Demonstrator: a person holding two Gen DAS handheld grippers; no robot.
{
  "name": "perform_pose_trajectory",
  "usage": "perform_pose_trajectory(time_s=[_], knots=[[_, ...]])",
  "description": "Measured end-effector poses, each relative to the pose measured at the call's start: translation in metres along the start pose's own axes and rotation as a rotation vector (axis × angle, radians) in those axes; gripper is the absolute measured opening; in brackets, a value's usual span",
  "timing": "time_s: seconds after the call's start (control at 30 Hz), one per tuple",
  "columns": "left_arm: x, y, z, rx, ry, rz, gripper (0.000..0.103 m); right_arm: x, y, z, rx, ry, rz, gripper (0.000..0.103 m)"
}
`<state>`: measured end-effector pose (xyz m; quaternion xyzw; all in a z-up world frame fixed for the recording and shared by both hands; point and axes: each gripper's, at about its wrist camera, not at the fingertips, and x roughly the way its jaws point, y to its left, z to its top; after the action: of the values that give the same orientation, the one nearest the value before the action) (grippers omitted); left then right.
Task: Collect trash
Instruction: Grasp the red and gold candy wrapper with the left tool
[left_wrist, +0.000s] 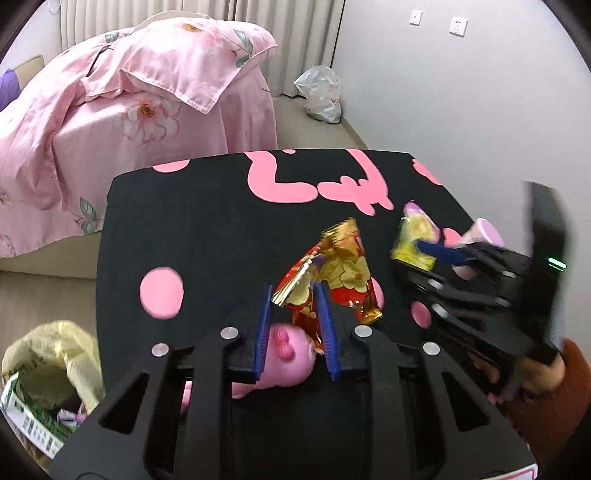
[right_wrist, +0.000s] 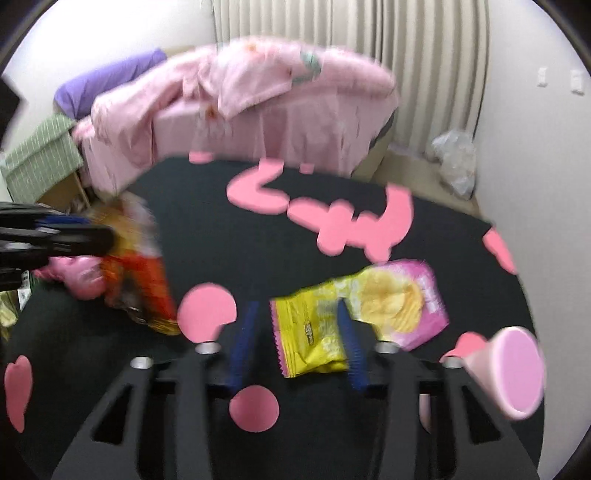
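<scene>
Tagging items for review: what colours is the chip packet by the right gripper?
The chip packet is yellow and pink; right wrist view shows it best.

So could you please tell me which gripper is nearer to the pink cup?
Right. The right gripper straddles the yellow chip bag right beside the pink cup; the left gripper sits farther away at the red wrapper.

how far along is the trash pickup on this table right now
Done: some rubbish already sits in the yellow bag beside the table.

In hand: the left gripper has its fingers around the red and gold wrapper, and the right gripper straddles the yellow chip packet. Neither is clearly clamped.

Left: both wrappers, and perhaps the pink cup.
</scene>
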<state>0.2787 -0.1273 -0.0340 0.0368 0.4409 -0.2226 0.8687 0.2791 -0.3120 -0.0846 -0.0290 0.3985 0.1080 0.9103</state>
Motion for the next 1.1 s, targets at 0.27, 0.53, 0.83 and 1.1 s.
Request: perform_pose_trajectory(time_s=[0.27, 0.53, 0.83, 1.1], knots=[[-0.012, 0.000, -0.018, -0.005, 0.000, -0.014, 0.021, -0.022, 0.012, -0.029, -0.072, 0.038, 0.059, 0.021], [-0.015, 0.004, -0.029, -0.007, -0.006, -0.072, 0.021, -0.076, 0.009, -0.085, -0.127, 0.112, 0.124, 0.021], [0.012, 0.005, -0.006, -0.134, 0.016, -0.095, 0.049, -0.131, -0.015, -0.116, -0.038, -0.028, 0.078, 0.057], [0.072, -0.004, 0.024, -0.146, 0.096, 0.026, 0.051, -0.139, -0.044, -0.124, 0.182, -0.037, 0.083, 0.057]])
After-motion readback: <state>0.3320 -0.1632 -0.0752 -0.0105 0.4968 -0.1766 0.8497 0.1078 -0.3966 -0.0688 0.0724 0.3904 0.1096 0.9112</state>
